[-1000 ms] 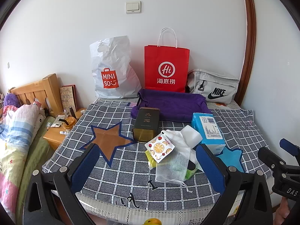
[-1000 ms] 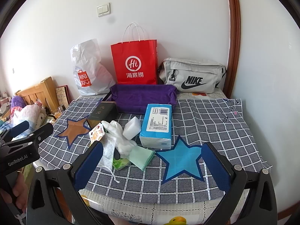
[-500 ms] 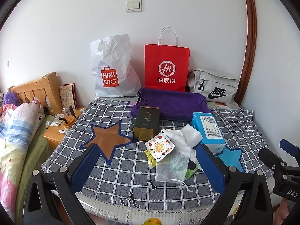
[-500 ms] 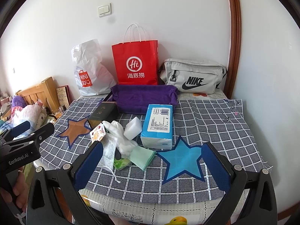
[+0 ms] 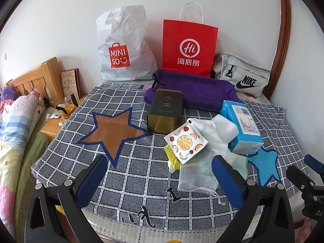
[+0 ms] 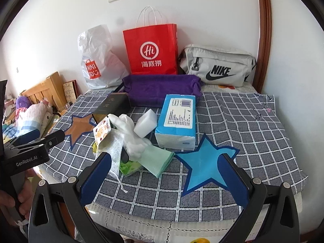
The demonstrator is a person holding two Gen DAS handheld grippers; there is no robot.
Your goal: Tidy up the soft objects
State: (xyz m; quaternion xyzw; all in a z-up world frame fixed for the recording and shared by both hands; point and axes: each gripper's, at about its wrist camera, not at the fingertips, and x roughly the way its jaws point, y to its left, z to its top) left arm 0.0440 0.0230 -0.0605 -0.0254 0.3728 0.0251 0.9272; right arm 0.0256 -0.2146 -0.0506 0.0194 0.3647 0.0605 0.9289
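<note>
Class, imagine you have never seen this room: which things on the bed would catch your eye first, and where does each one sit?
The bright red paper bag stands against the wall at the back, between a white plastic bag and a grey Nike pouch. In front of it lies a purple towel. Nearer, a jumble of soft items surrounds a blue tissue pack, beside a blue star on the checked cloth.

A: What is seen on the bed (image 6: 253, 125)?
B: A tissue pack (image 6: 177, 121) is flanked by a sponge (image 6: 146, 126); a green cloth (image 6: 157, 159) lies nearer.
A: The right gripper (image 6: 164, 178)?
B: Jaws are spread wide, nothing held.
</note>
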